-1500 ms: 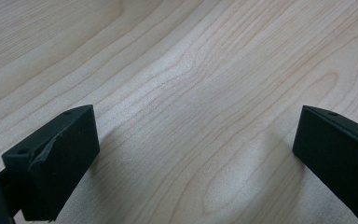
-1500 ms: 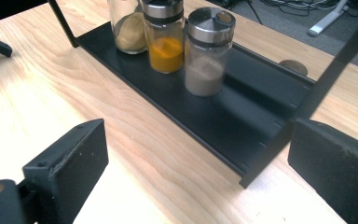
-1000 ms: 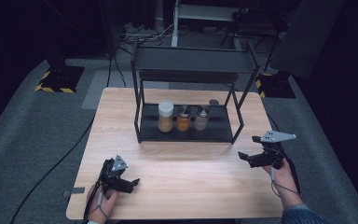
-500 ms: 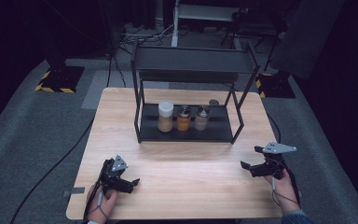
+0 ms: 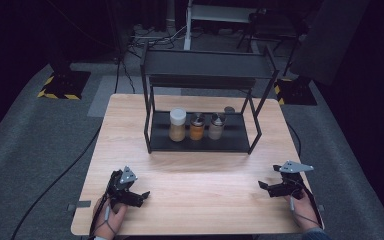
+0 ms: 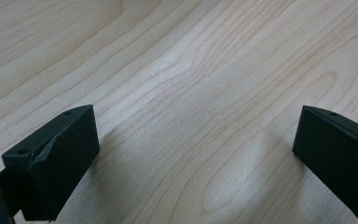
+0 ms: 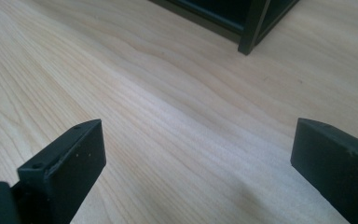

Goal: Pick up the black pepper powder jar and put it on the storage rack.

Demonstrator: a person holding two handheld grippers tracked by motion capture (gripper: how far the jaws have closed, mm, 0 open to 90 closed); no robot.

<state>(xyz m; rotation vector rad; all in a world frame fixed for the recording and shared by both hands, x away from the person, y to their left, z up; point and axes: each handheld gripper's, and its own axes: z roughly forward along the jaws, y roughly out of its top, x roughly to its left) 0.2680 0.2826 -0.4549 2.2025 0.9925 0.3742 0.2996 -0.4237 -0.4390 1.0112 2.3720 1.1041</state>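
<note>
Jars (image 5: 197, 126) stand in a row on the black rack's (image 5: 200, 141) lower shelf, well apart from our tongs. Our left gripper (image 5: 142, 196) and right gripper (image 5: 264, 187) rest near the table's (image 5: 200, 175) front edge, both wide open, gripping nothing.

Pale wood table (image 5: 195, 180), grain running in long wavy lines, finish smooth and faintly satin under the left gripper (image 6: 196, 154) and the right gripper (image 7: 198, 163); their fingers (image 6: 60, 154) look like matt black plastic, edges a little chipped; ahead of the right fingers (image 7: 65, 163), the rack (image 5: 152, 120) is thin black metal, dull, not shiny; on its shelf, jars (image 5: 197, 127) of clear glossy glass, one capped in white plastic; grey carpet-like floor (image 5: 40, 145), rough.
</note>
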